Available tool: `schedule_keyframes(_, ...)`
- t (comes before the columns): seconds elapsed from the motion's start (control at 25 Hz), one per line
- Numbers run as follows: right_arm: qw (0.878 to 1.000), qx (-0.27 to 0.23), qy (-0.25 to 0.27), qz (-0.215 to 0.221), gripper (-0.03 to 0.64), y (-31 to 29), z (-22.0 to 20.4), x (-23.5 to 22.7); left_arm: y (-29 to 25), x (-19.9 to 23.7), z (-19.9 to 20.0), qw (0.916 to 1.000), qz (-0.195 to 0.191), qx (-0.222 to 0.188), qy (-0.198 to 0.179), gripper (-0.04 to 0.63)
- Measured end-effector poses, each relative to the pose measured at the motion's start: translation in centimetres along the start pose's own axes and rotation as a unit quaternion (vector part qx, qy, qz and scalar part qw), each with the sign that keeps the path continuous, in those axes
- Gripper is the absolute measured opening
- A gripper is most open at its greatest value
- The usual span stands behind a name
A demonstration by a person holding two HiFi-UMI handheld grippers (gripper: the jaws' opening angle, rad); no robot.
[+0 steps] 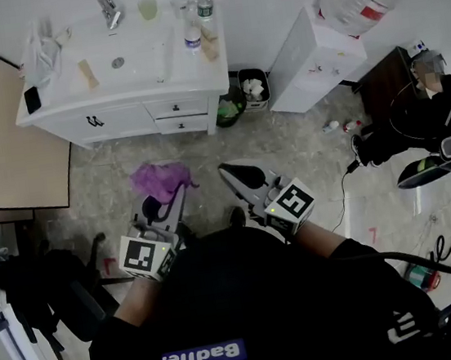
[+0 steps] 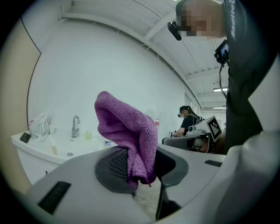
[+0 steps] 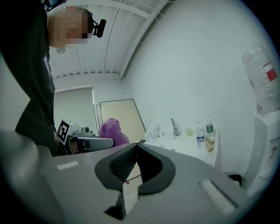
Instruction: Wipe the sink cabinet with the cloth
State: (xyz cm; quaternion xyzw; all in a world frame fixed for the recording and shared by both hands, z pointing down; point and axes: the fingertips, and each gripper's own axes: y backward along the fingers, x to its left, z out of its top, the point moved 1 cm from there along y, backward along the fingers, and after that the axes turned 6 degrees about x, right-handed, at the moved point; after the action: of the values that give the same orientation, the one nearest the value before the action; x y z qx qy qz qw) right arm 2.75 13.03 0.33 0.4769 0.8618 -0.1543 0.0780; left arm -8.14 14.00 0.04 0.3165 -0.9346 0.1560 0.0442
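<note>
The left gripper (image 1: pixel 174 203) is clamped on the purple cloth (image 1: pixel 162 180), whose lower fold is pinched between the two pads in the left gripper view (image 2: pixel 129 136) while the rest bunches up loosely above the jaws. The right gripper (image 1: pixel 233 175) is just beside it, with its jaw tips together and nothing between them (image 3: pixel 138 146); only a tiny purple thread clings near one pad. Both tools are held in the air close to the person's body, pointing toward the sink cabinet (image 1: pixel 131 117), which stands against the wall well apart from the cloth, across a stretch of tiled floor (image 1: pixel 287 146). On the cabinet's white top are a tap (image 1: pixel 107 8), two bottles (image 1: pixel 192 36), a cup and some small items. To its right sit a small bin (image 1: pixel 253 87) and a white water dispenser (image 1: pixel 316 56). Another person (image 1: pixel 436 118) in dark clothes is at the far right.
</note>
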Motion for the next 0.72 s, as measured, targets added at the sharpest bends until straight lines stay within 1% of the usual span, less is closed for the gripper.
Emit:
schedule_keyframes(0.12,1.0,0.0,-0.002,0.002,0.002,0.5,0.0,-0.7,-0.4,-0.3,0.0,1.0,0.005,0.003,-0.007,0.107)
schedule_keyframes(0.28,1.0,-0.001,-0.007,0.008,0.002,1.3,-0.2,-1.9,-1.3,-0.7,-0.2,0.9997,0.021,0.008,-0.003,0.107)
schedule_keyframes(0.48,1.0,0.006,-0.018,0.015,0.002,2.4,-1.7,-4.3,-3.3,-0.9,-0.6,0.999,0.042,0.009,-0.009,0.107)
schedule_keyframes(0.64,0.999,0.015,-0.02,0.021,0.002,2.4,-2.8,-5.7,-4.0,0.0,-0.9,0.9978,0.065,0.008,-0.013,0.107)
schedule_keyframes(0.72,0.999,0.021,-0.022,0.022,0.002,1.7,-3.3,-6.3,-4.4,1.0,-1.0,0.9973,0.073,0.005,-0.008,0.107)
